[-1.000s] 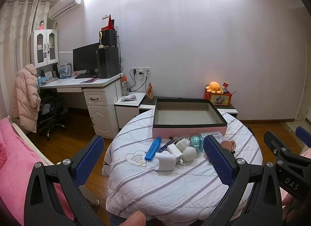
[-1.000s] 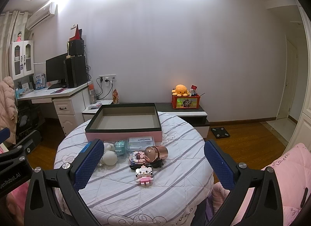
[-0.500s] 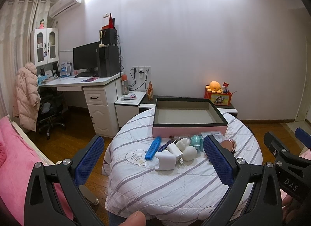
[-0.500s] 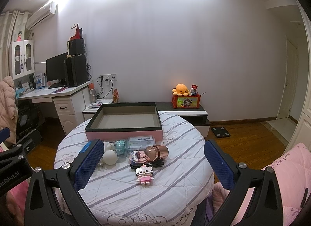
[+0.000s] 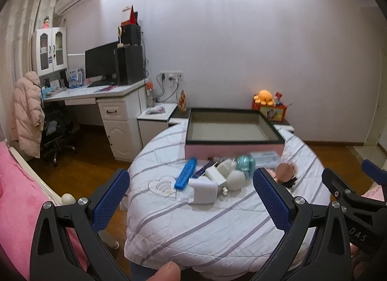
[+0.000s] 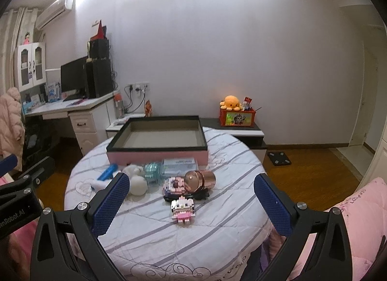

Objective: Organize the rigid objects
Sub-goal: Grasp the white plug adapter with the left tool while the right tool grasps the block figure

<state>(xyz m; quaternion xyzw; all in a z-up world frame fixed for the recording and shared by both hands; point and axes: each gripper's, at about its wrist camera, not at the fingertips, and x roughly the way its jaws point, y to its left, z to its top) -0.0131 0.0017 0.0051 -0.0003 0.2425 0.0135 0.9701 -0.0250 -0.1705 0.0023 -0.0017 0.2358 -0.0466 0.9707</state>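
Barely anything has changed over the past second: the left gripper (image 5: 191, 200) and the right gripper (image 6: 189, 205) hang with jaws spread wide and empty, much as they did a moment ago, though both views have crept slightly closer to the table (image 6: 217, 230).

Between and just beyond the left jaws lies a white charger (image 5: 202, 190), the nearest item to that tool. A white ball (image 5: 235, 180) sits just right of it, a blue bar (image 5: 185, 176) to its left, and a teal jar (image 5: 245, 163) behind. Ahead of the right jaws, a pink brick figure (image 6: 182, 209) lies closest, with a second brick toy (image 6: 174, 185) and a copper tin (image 6: 200, 180) on its side just past it. A clear case (image 6: 179, 165) rests farther back, against the box.

Beyond the whole cluster stands the open box (image 6: 157, 154), pink-walled and dark-rimmed, its floor bare. Nothing has gone in yet, so by all appearances the sorting is only starting, and the slow advance reads as the approach to a first pick. The charger and the brick figure look like the likeliest opening targets.

A thumb (image 5: 167, 271) shows at the bottom edge of the left view. Past the table, a desk (image 5: 96, 92) lines the far wall.
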